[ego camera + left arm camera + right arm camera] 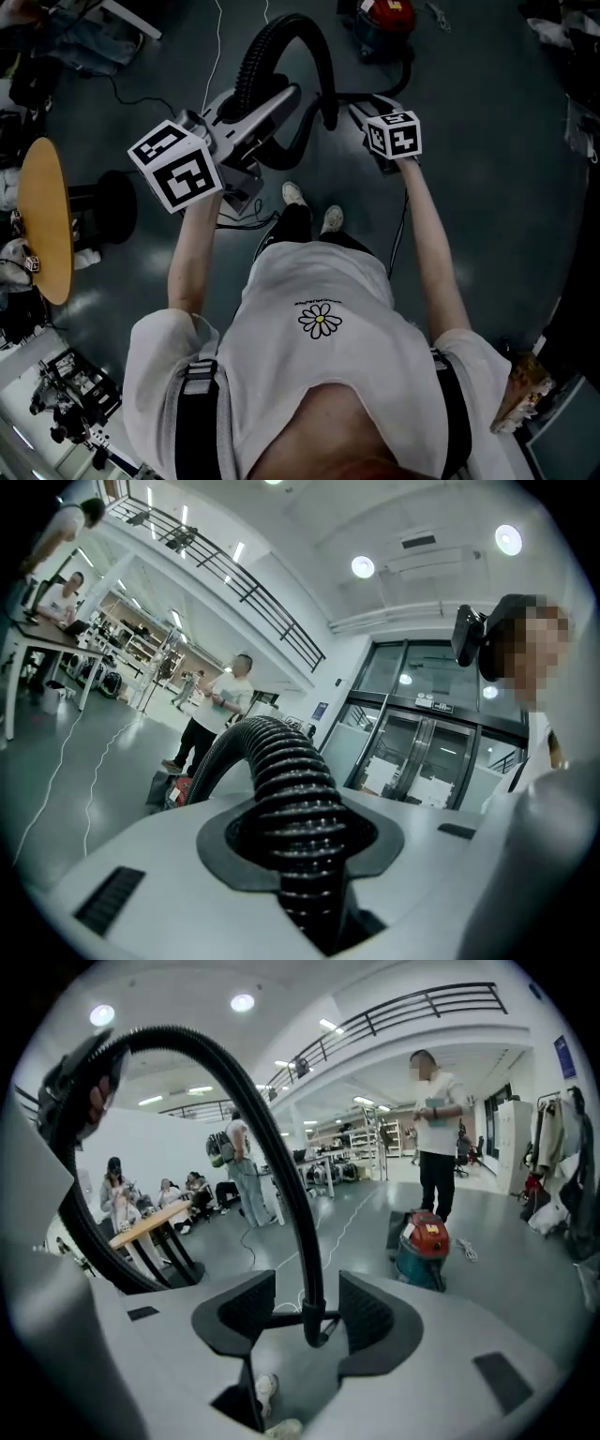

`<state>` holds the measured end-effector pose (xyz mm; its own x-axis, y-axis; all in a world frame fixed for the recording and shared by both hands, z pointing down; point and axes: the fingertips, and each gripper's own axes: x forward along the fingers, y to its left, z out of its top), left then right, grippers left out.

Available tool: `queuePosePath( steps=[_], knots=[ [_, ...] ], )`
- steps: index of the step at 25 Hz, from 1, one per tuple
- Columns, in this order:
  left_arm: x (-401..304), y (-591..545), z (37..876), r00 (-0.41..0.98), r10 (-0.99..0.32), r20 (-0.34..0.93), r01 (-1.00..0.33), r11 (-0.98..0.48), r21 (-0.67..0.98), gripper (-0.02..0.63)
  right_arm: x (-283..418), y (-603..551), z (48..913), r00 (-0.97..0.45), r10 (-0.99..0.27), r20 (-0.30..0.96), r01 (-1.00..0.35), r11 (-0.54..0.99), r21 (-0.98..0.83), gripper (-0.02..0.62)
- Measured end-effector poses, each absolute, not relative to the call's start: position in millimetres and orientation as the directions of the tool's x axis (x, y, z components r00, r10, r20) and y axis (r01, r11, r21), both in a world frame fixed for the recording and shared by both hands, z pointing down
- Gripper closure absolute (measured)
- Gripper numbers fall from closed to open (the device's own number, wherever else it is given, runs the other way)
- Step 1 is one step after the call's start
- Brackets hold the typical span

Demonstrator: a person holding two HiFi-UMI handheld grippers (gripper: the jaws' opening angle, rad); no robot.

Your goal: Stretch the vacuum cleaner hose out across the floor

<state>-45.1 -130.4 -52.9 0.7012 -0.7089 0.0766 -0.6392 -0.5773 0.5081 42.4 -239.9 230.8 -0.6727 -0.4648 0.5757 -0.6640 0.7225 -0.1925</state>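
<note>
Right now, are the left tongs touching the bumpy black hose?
Touching. The left gripper view shows the left tongs shut around the ribbed vacuum cleaner hose, squeezing its sides.

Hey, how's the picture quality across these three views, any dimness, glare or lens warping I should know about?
Head view: dim, the floor nearly black, the white shirt standing out. Left gripper view: heavy fisheye, ceiling lights blown out, glints on the ribbed hose. Right gripper view: same fisheye, the railing bowed, corners vignetted black.
</note>
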Motion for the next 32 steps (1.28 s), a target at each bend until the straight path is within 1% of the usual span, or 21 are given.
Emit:
queuePosePath(
  steps=[3, 5, 8, 11, 12, 13, 17, 20, 22, 24, 27, 30, 32],
  knots=[
    [-36.6, -107.7, -63.6, 0.710, -0.699, 0.080, -0.642, -0.596, 0.482, 0.486, 42.9, -219.2, 276.5, -0.632, -0.436, 0.641, -0.685, 0.701, -0.199, 0.397],
    [-38.3, -93.0, -76.4, 0.710, -0.701, 0.062, -0.634, -0.599, 0.489, 0.486, 35.4, -209.6, 296.9, -0.632, -0.404, 0.662, -0.690, 0.682, -0.242, 0.397],
    [-49.9, -60.1, -105.0, 0.714, -0.700, 0.025, -0.613, -0.607, 0.506, 0.486, 11.6, -184.6, 310.7, -0.630, -0.369, 0.683, -0.707, 0.637, -0.308, 0.397],
    [-55.4, -29.4, -126.4, 0.724, -0.690, 0.016, -0.605, -0.624, 0.495, 0.486, -13.1, -160.7, 334.5, -0.598, -0.348, 0.722, -0.723, 0.623, -0.298, 0.389],
    [-55.8, -25.7, -126.6, 0.722, -0.691, 0.026, -0.612, -0.621, 0.489, 0.486, -19.4, -157.3, 344.0, -0.603, -0.337, 0.723, -0.722, 0.616, -0.315, 0.363],
    [-57.5, -24.9, -123.3, 0.714, -0.699, 0.040, -0.626, -0.611, 0.485, 0.486, -25.3, -153.1, 351.7, -0.619, -0.318, 0.718, -0.717, 0.603, -0.351, 0.350],
    [-70.3, -26.4, -106.8, 0.684, -0.728, 0.048, -0.657, -0.586, 0.474, 0.486, -41.6, -113.9, 368.9, -0.678, -0.247, 0.693, -0.688, 0.545, -0.478, 0.345],
    [-66.3, -22.4, -102.7, 0.704, -0.709, 0.047, -0.644, -0.608, 0.465, 0.486, -45.5, -81.2, 397.9, -0.651, -0.189, 0.735, -0.693, 0.544, -0.474, 0.345],
    [-63.9, -23.2, -103.4, 0.720, -0.693, 0.034, -0.620, -0.621, 0.479, 0.486, -40.6, -80.6, 418.1, -0.615, -0.190, 0.765, -0.722, 0.525, -0.451, 0.347],
    [-60.7, -17.7, -108.4, 0.739, -0.674, 0.017, -0.596, -0.642, 0.482, 0.485, -39.0, -88.4, 427.7, -0.620, -0.197, 0.759, -0.732, 0.493, -0.470, 0.346],
    [-56.6, 15.0, -123.7, 0.759, -0.650, 0.022, -0.591, -0.675, 0.441, 0.485, -55.0, -81.8, 419.0, -0.673, -0.184, 0.717, -0.682, 0.529, -0.504, 0.345],
    [-59.8, 46.4, -140.2, 0.763, -0.647, 0.012, -0.598, -0.698, 0.395, 0.485, -82.4, -57.5, 407.3, -0.713, -0.122, 0.690, -0.614, 0.584, -0.531, 0.347],
    [-64.3, 55.3, -149.6, 0.766, -0.643, -0.013, -0.591, -0.710, 0.383, 0.485, -99.1, -48.2, 398.8, -0.721, -0.121, 0.682, -0.587, 0.630, -0.508, 0.346]
  ],
)
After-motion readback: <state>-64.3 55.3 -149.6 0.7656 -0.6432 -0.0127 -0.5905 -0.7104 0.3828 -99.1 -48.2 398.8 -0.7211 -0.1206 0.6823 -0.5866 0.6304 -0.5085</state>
